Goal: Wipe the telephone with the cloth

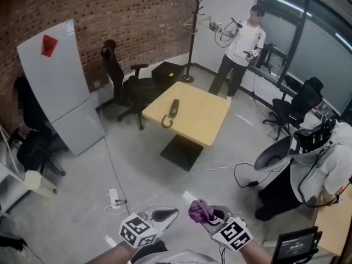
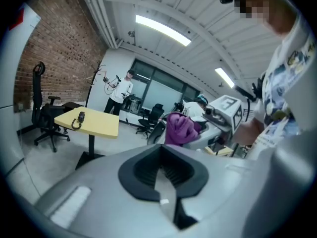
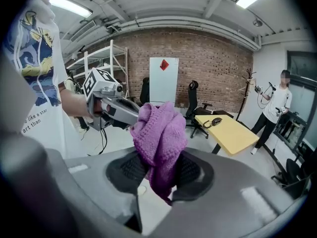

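Cloth (image 3: 159, 133), purple and knitted, is clamped in right tongs (image 3: 162, 171); left tongs (image 2: 161, 168) closed, empty.

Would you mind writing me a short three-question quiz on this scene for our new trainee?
1. The right gripper is shut on: A a sponge, B the purple cloth, C nothing?
2. True or false: the left gripper stands open.
3. Fill in: the telephone lies on the yellow ____.
Key: 1 B; 2 false, it is shut and empty; 3 table.
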Demonstrator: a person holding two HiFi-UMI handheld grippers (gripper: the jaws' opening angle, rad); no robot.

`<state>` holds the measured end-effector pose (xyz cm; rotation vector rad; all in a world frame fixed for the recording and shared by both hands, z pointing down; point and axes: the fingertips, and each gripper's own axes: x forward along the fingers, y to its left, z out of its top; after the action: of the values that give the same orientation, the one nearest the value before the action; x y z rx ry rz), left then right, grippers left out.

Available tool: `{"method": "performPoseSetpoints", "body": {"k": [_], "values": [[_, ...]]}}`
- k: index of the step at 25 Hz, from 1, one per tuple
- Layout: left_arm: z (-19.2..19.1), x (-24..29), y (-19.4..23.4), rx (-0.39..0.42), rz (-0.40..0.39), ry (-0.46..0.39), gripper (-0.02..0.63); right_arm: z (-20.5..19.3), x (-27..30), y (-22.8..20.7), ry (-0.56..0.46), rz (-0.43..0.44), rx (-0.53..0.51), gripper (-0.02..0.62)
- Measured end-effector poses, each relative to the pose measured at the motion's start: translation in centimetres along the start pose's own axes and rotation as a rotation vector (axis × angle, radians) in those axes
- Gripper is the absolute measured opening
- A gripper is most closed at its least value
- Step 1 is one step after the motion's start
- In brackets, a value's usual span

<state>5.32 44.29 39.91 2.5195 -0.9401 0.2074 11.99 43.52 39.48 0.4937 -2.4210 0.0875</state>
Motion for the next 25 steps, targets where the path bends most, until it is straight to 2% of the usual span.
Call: {"method": "performPoseSetpoints", "body": {"k": [3,8,13,24,25], "values": [[0.9,-0.5,2.3,0.01,-0.014,-0.002,0.003,2.3,2.8,-0.7,0.011,0.002,-0.01,0.123],[0.8,-2.2,5.5,-0.019,-0.027,0.016,0.003,5.5,6.6,-0.4,0.017,0.017,0.007,0.123],[1.7,-3.5,9.9,-0.026,0.003,0.01,0.003,7.5,9.6,-1.0,0.015,0.015,0.008,0.123],[4.1,-0.6,17.5,-0.054,0.075,-0.001,0.005,8.6,13.8,-6.8,0.003,0.04,0.036,0.123],[4.5,0.0,18.3,-0.057,0.086,0.003,0.026,8.7,14.1,-7.8,-0.001,0.048,0.034,0.123]]}}
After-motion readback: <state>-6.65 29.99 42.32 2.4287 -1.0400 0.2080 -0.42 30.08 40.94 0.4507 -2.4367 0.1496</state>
